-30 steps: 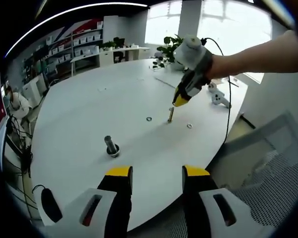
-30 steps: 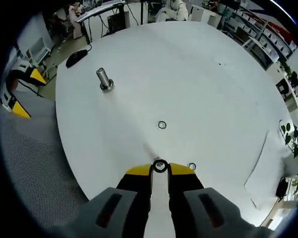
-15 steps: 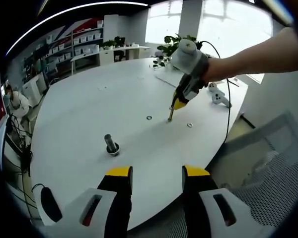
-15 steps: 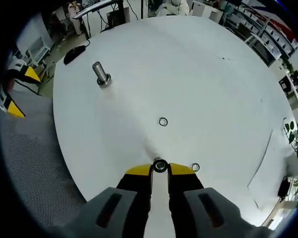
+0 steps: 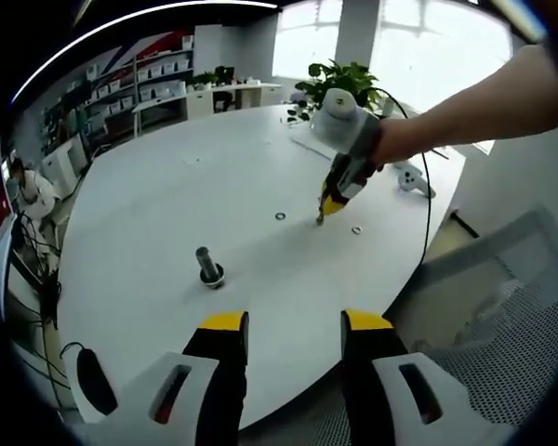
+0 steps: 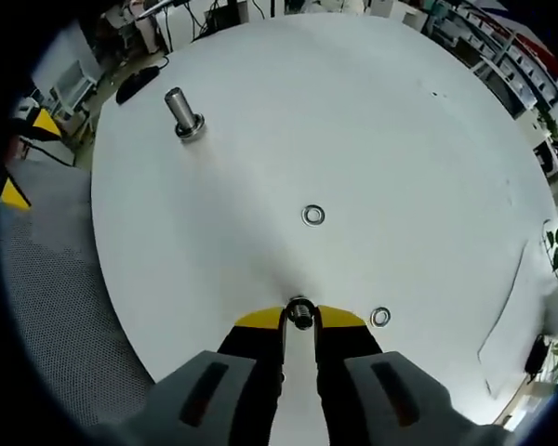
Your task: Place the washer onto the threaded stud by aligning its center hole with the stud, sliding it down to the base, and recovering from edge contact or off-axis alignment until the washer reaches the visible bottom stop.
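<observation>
Your right gripper pinches the threaded stud, jaws closed on it. Your left gripper hangs with its jaws spread, holding nothing. Two washers lie on the round table.

The left gripper sat low, its two yellow-tipped jaws parted with a wide gap between them and nothing held. The right gripper had its jaws drawn close together around a small stud pinched at the tips. In the left gripper view, the right gripper pointed steeply downward, carried by a hand on a bare forearm reaching in from the right.
</observation>
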Demonstrator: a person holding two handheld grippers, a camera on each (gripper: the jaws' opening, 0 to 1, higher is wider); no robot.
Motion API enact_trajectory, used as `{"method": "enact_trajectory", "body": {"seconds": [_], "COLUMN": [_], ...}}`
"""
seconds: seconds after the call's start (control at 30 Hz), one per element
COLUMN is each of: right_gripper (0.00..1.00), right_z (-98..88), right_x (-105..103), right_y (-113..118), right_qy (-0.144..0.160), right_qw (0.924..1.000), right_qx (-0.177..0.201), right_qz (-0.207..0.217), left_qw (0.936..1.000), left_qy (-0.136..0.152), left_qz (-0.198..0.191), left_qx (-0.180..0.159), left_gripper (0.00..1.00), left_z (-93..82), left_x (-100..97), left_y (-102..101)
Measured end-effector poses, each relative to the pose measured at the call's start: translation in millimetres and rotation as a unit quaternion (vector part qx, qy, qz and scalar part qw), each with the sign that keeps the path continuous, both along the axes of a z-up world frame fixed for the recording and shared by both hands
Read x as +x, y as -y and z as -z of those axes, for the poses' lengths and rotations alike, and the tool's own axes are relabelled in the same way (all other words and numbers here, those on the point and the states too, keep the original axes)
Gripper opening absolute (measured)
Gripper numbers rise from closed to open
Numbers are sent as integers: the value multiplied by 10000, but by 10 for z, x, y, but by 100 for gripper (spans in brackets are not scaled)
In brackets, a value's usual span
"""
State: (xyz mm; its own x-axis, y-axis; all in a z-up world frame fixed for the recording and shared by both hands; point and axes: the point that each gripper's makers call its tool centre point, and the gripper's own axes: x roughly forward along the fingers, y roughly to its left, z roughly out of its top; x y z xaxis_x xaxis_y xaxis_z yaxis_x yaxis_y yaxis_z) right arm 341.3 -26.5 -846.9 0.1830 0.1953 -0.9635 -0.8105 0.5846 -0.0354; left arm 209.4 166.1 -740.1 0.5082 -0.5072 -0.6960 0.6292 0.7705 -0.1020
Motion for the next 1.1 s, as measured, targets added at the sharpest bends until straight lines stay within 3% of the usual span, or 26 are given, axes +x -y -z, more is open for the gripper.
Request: {"method": "enact_trajectory", "body": {"seconds": [0.67, 1.1], "right_gripper": [18, 25], "right_z": [190, 84], "right_x": [-80, -197], "right_y": [36, 249], "right_qy": [-81, -1], "right_qw": [9997, 9991], "right_qx": [66, 140], "right_qz": [217, 411], "left_qw": [9999, 9998], "left_qy": [-2, 25], "left_qz": [-3, 45], "left_qx": [102, 184], "left_gripper": [38, 39], "left_z": [27, 40], "left_x": [0, -3], "left_y": [-29, -31]}}
